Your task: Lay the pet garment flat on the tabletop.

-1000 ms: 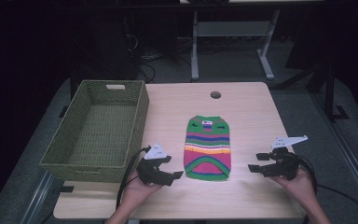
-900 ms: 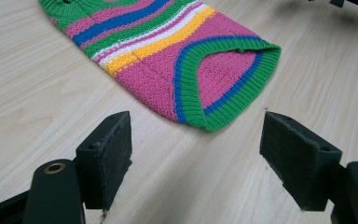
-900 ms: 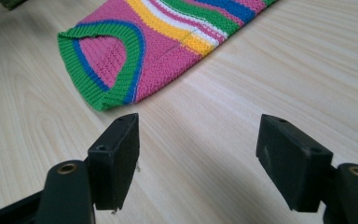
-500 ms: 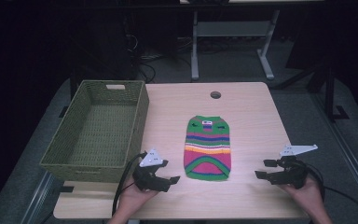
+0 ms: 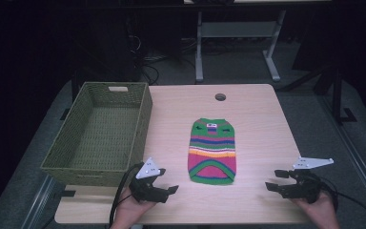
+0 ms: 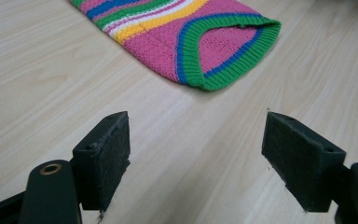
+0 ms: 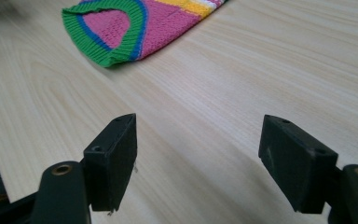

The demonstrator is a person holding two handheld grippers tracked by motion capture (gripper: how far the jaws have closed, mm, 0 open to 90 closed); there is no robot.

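A small knitted sweater (image 5: 212, 151) with pink, green, yellow and blue stripes lies flat in the middle of the wooden table (image 5: 262, 124), its green hem toward me. My left gripper (image 5: 168, 181) hovers low over the table, left of the hem, open and empty. The left gripper view shows its jaws (image 6: 196, 154) spread wide, with the hem (image 6: 223, 60) ahead. My right gripper (image 5: 272, 180) sits right of the hem, apart from it. It is open and has just widened a little, with nothing between its jaws (image 7: 198, 154). The sweater's hem (image 7: 116, 37) lies farther off.
An empty olive woven basket (image 5: 142, 119) stands on the left part of the table, close to my left hand. A round cable hole (image 5: 220, 97) lies near the far edge. Dark floor, cables and a table frame lie beyond.
Both hands have drawn back toward the near edge of the table, away from the sweater. The right one has also drifted right. The sweater has not moved.
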